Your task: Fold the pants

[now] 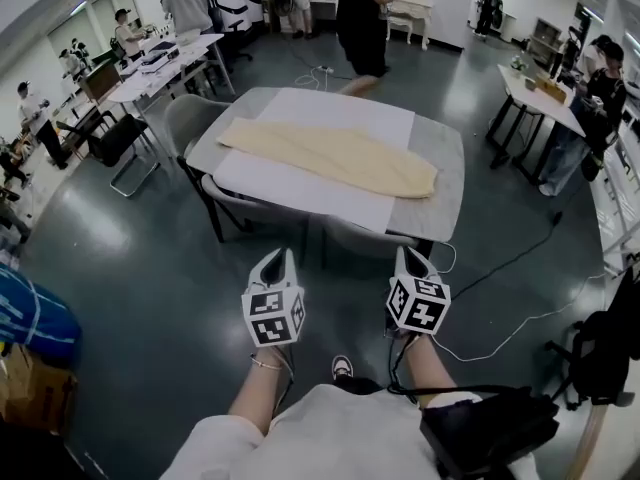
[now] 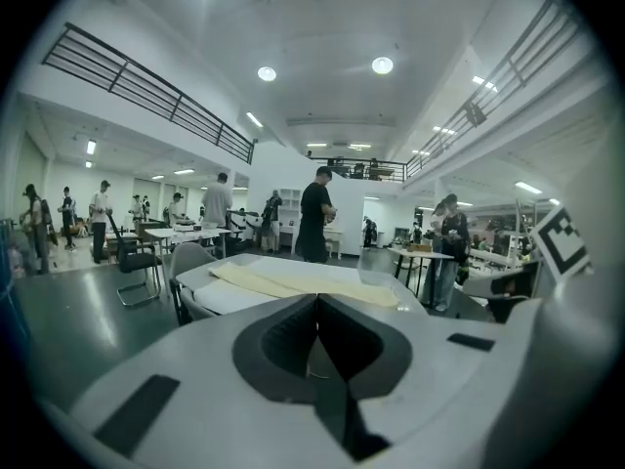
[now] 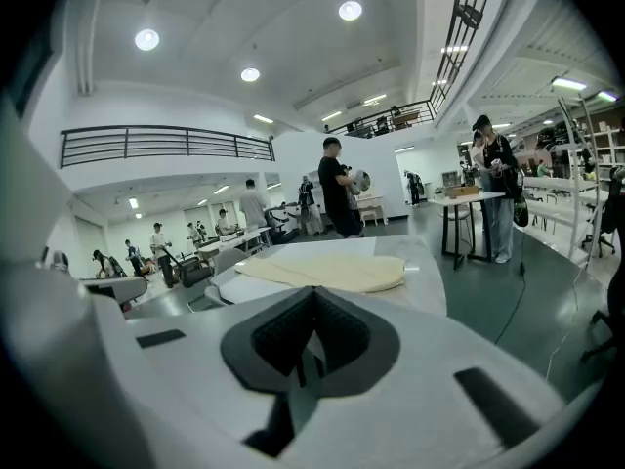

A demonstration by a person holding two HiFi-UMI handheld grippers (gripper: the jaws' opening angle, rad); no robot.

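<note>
Cream-yellow pants [image 1: 335, 155] lie flat and lengthwise on a white sheet [image 1: 300, 183] that covers a grey table [image 1: 448, 173] ahead of me. The pants [image 2: 303, 281] show beyond the jaws in the left gripper view, and the pants [image 3: 327, 270] also in the right gripper view. My left gripper [image 1: 274, 260] and right gripper [image 1: 412, 259] hang side by side over the floor, well short of the table's near edge. Both are shut with nothing between the jaws.
Grey chairs [image 1: 190, 118] stand at the table's left and near sides. A person in black [image 1: 362, 23] stands just behind the table. Other tables [image 1: 540, 93] with people are at left and right. Cables [image 1: 520, 258] run across the dark floor at right.
</note>
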